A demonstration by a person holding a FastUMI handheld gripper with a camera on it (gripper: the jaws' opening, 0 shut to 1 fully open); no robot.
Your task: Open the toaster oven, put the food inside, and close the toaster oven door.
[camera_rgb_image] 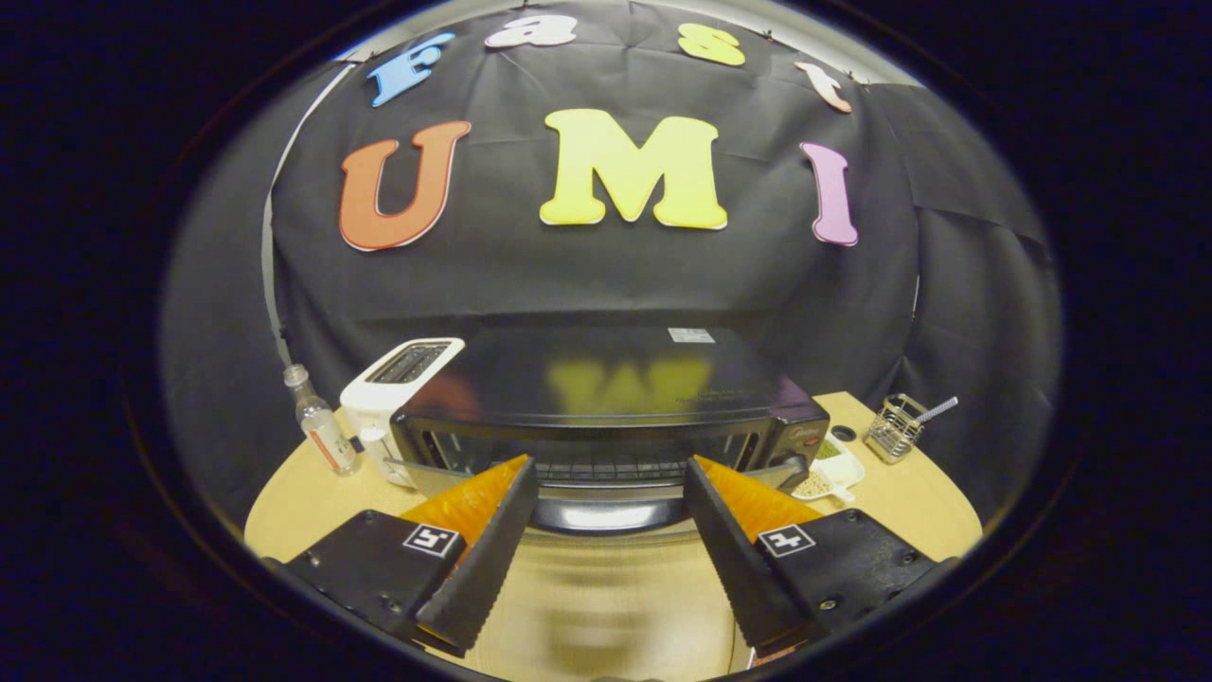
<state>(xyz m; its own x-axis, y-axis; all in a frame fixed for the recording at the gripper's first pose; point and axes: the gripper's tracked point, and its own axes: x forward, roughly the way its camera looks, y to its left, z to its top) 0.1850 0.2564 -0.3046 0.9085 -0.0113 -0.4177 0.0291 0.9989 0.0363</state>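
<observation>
Toaster oven (606, 398) straight ahead of the tongs (611, 483), black, standing on the light wooden table (587, 606).

Nearest: tongs spread wide, nothing held, fingers (488, 540) apart over bare table surface. Each finger block carries a small square marker on top.

Between the fingertips and just ahead: oven door (606, 507), partly swung down, its glossy curved handle edge lying in the gap between the tips. Whether either finger touches the door, cannot tell. Above the door the opening shows a wire rack (606, 466) inside. Blur on the table just below the door.

Oven top flat and shiny, small pale sticker (690, 335) near its back edge. Control knob end of the oven on the right-finger side.

Left of the oven, beyond the left finger: white slot toaster (393, 398), close beside the oven's side. Farther left of it, a small clear bottle (322, 426) with an orange label, upright.

Right of the oven, beyond the right finger: white dish (831, 474) with pale and green food bits, near the oven's front corner. Farther right, a wire-mesh holder (895, 431) with a straw-like stick leaning out. Small dark round thing (844, 433) on the table between dish and holder.

Farthest: black cloth wall (606, 275) behind everything.
</observation>
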